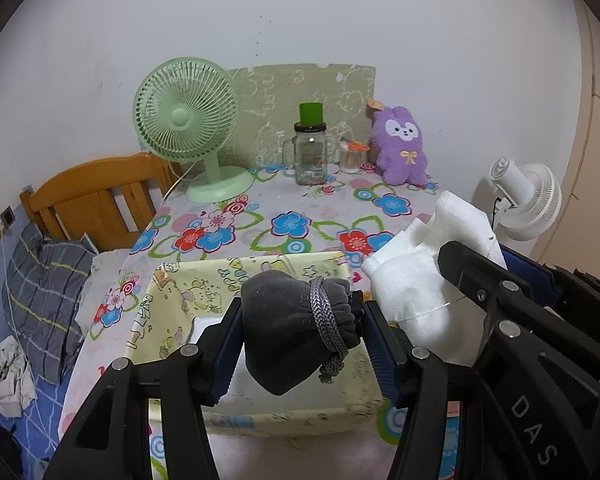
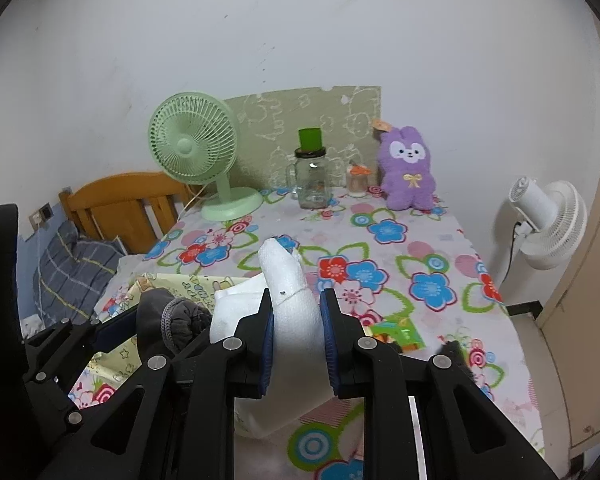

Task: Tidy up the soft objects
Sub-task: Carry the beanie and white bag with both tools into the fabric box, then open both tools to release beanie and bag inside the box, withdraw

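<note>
My left gripper [image 1: 300,320] is shut on a grey drawstring pouch [image 1: 292,320] and holds it over the open pale yellow cartoon-print box [image 1: 172,304] at the table's near left. My right gripper [image 2: 296,320] is shut on a white foam cloth [image 2: 292,304], held up just right of the box. The cloth also shows in the left wrist view [image 1: 424,280], and the pouch shows in the right wrist view [image 2: 168,320]. A purple plush rabbit [image 1: 400,144] stands at the back right of the table.
On the floral tablecloth [image 1: 300,208] stand a green desk fan [image 1: 188,128], a glass jar with a green cup on top [image 1: 310,152] and a small jar [image 1: 352,158]. A white fan [image 2: 548,220] stands right of the table. A wooden bed headboard [image 1: 96,196] and a pillow are on the left.
</note>
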A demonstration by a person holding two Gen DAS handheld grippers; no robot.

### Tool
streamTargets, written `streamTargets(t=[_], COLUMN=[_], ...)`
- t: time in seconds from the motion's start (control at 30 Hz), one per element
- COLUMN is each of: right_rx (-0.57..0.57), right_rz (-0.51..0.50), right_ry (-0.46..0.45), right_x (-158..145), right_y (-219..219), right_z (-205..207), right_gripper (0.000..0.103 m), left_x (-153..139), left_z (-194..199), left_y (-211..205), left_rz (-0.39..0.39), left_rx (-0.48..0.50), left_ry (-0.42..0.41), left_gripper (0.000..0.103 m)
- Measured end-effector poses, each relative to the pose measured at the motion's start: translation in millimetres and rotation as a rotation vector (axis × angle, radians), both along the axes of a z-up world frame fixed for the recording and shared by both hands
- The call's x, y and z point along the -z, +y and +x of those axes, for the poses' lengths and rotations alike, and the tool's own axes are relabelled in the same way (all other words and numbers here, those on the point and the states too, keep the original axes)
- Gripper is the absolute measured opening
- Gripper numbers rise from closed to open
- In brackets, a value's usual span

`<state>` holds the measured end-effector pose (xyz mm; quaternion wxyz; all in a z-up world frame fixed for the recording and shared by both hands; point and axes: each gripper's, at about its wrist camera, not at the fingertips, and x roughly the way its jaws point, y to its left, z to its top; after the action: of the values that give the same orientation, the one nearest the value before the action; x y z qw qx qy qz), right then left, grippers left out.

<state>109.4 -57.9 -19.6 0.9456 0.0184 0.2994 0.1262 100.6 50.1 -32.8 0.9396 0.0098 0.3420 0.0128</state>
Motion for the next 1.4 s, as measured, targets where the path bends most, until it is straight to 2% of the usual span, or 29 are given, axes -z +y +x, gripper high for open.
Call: streamTargets(t=[0.53, 0.8, 1.03, 1.13, 1.2, 1.27, 1.4], right_rx=[-0.118, -0.166, -0.158, -0.158, -0.162, -0.164, -0.189], right_rz=[0.002, -0.022, -0.017, -0.015, -0.018, -0.012, 0.007], right_ry=[0.108, 0.156, 0.180, 0.184, 0.191, 0.208, 0.206], right_x=[41, 61, 70, 71, 72, 74, 71], right_y=[59, 83, 86, 87, 87, 86, 84], right_z=[48, 65, 76, 79, 81, 83, 80], right_gripper=[0.025, 0.025, 0.025, 0.029, 0.037, 0.052, 0.060], left_x=[46, 70, 75, 76, 75, 74, 71], left_z=[31, 45, 53, 56, 55, 54, 52], left_y=[55, 68, 66, 67, 68, 68, 70], left_rz=[0.033, 0.021, 0.065, 0.067, 0.059, 0.046, 0.016], left_rx=[-0.051, -0.022, 0.025, 0.034, 0.035, 0.033, 0.022], left_ry=[0.114, 0.187, 0.190, 0.192, 0.192, 0.190, 0.190], left_gripper=[0.060, 0.062, 0.065, 0.066, 0.067, 0.068, 0.071])
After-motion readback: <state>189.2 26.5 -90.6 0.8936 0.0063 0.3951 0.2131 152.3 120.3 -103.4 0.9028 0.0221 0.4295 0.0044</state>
